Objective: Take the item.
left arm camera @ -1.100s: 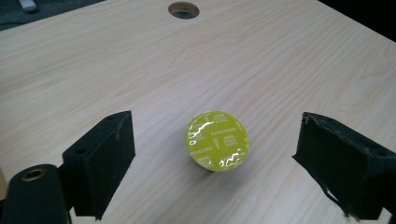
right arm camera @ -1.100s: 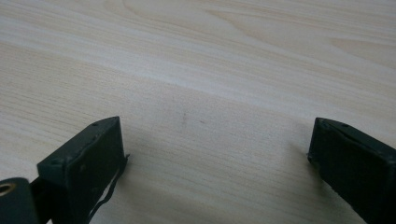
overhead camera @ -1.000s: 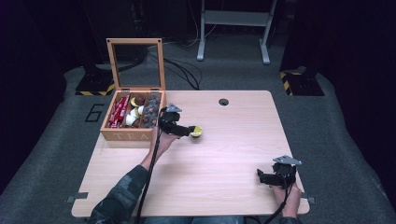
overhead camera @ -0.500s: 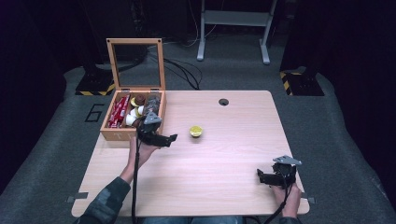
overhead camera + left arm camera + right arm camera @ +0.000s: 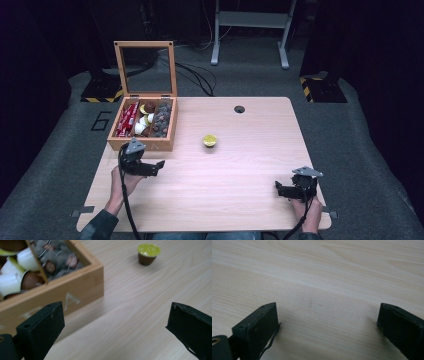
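Resting both tools empty, with one capsule standing out on the surface.

The left tool [image 5: 159, 165] is hovering near the left edge, just in front of the wooden box [image 5: 142, 145], jaws spread wide and holding nothing; the right tool [image 5: 280, 189], near the front right corner, is equally wide and empty. The yellow-lidded capsule [image 5: 210, 140] is sitting mid-surface, well apart from both. I judge the next move is another pick from the box. A pale letter "A" [image 5: 71, 301] is showing on the box front.

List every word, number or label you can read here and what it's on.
"6": pale numeral on the grey floor mat left of the table.
"A": pale letter on the wooden box front wall; letters beside it are cut off.
Printing on the dark sachets in the box: too blurred to read.
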{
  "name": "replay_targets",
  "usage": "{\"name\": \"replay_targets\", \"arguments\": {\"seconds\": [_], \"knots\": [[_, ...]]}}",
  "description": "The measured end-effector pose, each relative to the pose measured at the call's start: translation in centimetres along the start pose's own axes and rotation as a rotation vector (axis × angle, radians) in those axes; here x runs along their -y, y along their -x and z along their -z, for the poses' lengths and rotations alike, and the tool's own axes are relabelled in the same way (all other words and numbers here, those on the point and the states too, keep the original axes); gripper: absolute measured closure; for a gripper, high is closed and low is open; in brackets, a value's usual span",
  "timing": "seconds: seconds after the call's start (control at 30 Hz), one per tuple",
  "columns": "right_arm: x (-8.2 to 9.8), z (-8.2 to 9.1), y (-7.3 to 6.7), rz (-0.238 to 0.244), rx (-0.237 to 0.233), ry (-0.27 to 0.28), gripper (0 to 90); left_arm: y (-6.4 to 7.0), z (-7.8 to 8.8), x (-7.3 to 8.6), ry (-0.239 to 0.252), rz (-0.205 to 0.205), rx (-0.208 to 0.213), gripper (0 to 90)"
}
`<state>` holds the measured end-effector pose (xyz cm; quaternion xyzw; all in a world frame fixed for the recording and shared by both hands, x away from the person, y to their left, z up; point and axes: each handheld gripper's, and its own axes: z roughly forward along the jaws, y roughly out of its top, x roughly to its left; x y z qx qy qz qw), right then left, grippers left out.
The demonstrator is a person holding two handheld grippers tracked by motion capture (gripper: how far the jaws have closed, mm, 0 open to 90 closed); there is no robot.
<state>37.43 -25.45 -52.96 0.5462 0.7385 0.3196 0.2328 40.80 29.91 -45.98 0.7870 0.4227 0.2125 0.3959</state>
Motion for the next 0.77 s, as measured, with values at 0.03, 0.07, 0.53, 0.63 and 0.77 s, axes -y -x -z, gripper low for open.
{"name": "replay_targets", "arguments": {"seconds": [0.03, 0.07, 0.53, 0.63, 0.77], "knots": [[0.0, 0.0, 0.0, 0.001, 0.000, -0.002, 2.8, -0.3, 0.4, 0.8, -0.005, 0.014, -0.012, 0.1], [0.0, 0.0, 0.0, 0.001, 0.000, -0.002, 2.8, -0.4, 0.6, 1.3, -0.010, 0.023, -0.016, 0.1], [0.0, 0.0, 0.0, 0.001, 0.000, -0.001, 2.7, -2.0, 1.2, 8.8, -0.115, 0.124, -0.092, 0.0], [0.0, 0.0, 0.0, -0.001, 0.000, 0.000, 2.7, -2.2, 1.1, 9.3, -0.117, 0.132, -0.095, 0.0], [0.0, 0.0, 0.0, 0.001, 0.000, -0.002, 2.7, -2.2, 1.0, 9.5, -0.112, 0.136, -0.099, 0.0]]}}
